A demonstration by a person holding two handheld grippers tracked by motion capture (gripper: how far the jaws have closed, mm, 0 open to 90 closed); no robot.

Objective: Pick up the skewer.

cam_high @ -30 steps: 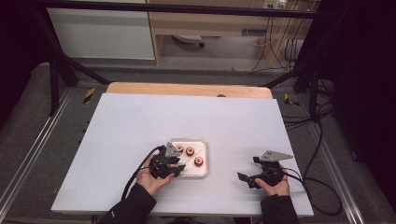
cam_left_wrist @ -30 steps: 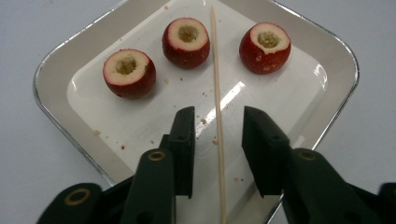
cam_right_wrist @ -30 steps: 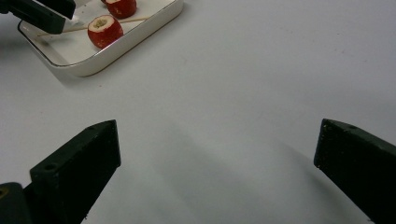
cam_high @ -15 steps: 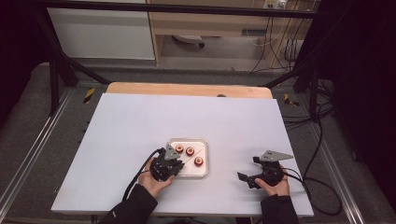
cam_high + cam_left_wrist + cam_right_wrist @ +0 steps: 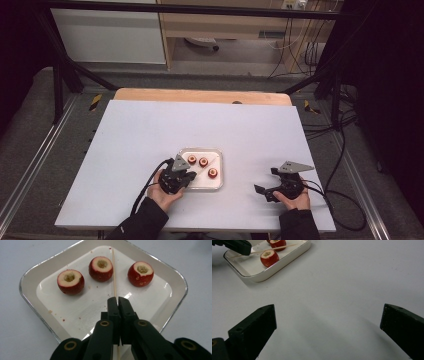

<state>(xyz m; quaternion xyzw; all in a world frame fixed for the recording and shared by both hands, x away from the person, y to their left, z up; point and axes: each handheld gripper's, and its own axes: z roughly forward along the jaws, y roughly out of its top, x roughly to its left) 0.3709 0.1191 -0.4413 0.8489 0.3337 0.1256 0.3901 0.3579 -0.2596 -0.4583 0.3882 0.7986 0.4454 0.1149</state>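
A white tray (image 5: 32, 302) holds three cored red fruits (image 5: 70, 281) (image 5: 101, 268) (image 5: 140, 273) and a thin wooden skewer (image 5: 114, 277) lying between them. My left gripper (image 5: 118, 300) has just been closing and is now shut on the skewer's near end, low over the tray. In the high view the left gripper (image 5: 186, 176) sits at the near left corner of the tray (image 5: 220, 175). My right gripper (image 5: 264, 180) rests on the table to the tray's right. Its jaws (image 5: 328, 320) stand wide open with nothing between them.
The tray sits on a white table top (image 5: 150, 130) with a wooden strip (image 5: 200, 95) along the far edge. Cables (image 5: 345, 215) trail off the right side. From the right gripper view, the tray (image 5: 287, 258) lies at the upper left.
The left gripper's jaws have drawn together over the tray's near left corner. Both hands stay where they were.
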